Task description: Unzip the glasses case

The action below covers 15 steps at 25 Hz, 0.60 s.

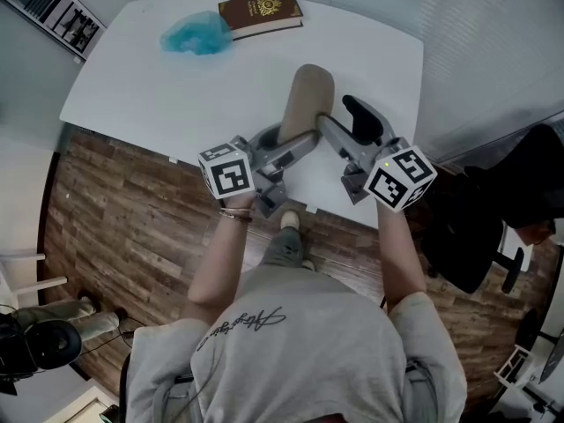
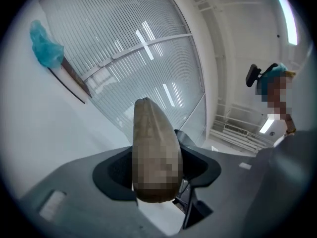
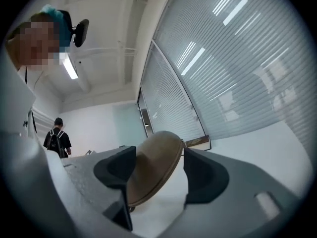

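left gripper (image 1: 293, 144) jaws pinching glasses case (image 1: 308, 95), tan, held off tabletop (image 1: 176, 77) above its near edge. right gripper (image 1: 339, 120) jaws spread, case between them, gap beside one pad. book (image 1: 260, 11) at far edge.

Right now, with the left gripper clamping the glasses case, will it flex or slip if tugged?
Probably stiff: the glasses case keeps its domed shape in the left gripper. Its smooth tapered shell may slip under a tug, since the right gripper stands open around it.
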Each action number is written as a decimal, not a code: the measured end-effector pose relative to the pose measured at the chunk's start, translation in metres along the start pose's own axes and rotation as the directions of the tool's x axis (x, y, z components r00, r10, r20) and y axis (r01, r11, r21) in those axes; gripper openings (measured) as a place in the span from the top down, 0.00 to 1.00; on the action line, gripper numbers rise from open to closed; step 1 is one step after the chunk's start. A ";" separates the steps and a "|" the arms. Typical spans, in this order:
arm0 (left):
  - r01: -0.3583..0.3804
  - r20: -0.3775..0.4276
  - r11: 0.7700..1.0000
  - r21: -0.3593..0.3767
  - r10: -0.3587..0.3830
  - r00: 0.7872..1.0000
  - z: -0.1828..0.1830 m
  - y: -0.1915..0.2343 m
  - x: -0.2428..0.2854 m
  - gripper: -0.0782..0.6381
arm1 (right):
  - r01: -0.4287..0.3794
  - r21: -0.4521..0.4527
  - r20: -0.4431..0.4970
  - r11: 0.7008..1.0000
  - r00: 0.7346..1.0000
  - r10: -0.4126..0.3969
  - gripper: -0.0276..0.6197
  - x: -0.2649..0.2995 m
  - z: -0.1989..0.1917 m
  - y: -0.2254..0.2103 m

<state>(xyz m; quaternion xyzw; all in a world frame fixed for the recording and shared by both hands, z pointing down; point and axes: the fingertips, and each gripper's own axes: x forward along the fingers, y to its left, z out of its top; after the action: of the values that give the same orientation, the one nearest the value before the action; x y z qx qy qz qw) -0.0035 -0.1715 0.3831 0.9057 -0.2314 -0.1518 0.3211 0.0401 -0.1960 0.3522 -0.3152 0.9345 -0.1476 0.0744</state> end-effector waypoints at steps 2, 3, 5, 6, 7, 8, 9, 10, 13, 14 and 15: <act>0.029 0.017 0.999 -0.021 -0.028 0.999 0.007 0.001 0.001 0.51 | -0.026 0.060 0.013 0.998 1.000 0.025 0.49 0.007 0.004 -0.002; 0.045 0.025 0.998 -0.031 -0.045 0.999 0.009 0.003 0.002 0.51 | -0.038 0.092 0.018 0.995 0.999 0.037 0.48 0.011 0.005 -0.003; 0.080 0.041 0.995 -0.054 -0.077 0.996 0.014 0.006 0.003 0.51 | -0.066 0.151 0.027 0.986 0.998 0.062 0.47 0.018 0.006 -0.006; 0.099 0.048 0.993 -0.071 -0.096 0.994 0.015 0.008 0.004 0.51 | -0.080 0.180 0.031 0.980 0.997 0.076 0.47 0.023 0.006 -0.007; 0.119 0.054 0.989 -0.089 -0.115 0.992 0.017 0.010 0.005 0.51 | -0.094 0.209 0.033 0.973 0.995 0.089 0.46 0.027 0.006 -0.009; 0.138 0.057 0.985 -0.106 -0.132 0.990 0.017 0.012 0.007 0.51 | -0.106 0.238 0.034 0.965 0.994 0.101 0.45 0.031 0.005 -0.011; 0.151 0.055 0.981 -0.120 -0.146 0.988 0.017 0.014 0.009 0.51 | -0.115 0.263 0.034 0.958 0.993 0.110 0.44 0.035 0.005 -0.013; 0.159 0.051 0.979 -0.128 -0.154 0.987 0.016 0.015 0.011 0.51 | -0.120 0.284 0.034 0.951 0.993 0.115 0.44 0.039 0.005 -0.015; 0.177 0.048 0.973 -0.151 -0.172 0.984 0.018 0.022 0.015 0.51 | -0.120 0.323 0.029 0.939 0.993 0.117 0.43 0.048 0.004 -0.021; 0.183 0.047 0.970 -0.161 -0.178 0.983 0.019 0.024 0.015 0.51 | -0.120 0.338 0.025 0.934 0.993 0.118 0.43 0.052 0.003 -0.023; 0.188 0.044 0.968 -0.168 -0.183 0.982 0.020 0.028 0.016 0.51 | -0.121 0.353 0.022 0.928 0.992 0.121 0.43 0.055 0.002 -0.025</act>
<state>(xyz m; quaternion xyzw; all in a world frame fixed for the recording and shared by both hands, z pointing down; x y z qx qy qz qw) -0.0076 -0.2088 0.3840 0.8902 -0.1362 -0.2134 0.3788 0.0113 -0.2492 0.3562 -0.2384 0.9104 -0.3083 0.1386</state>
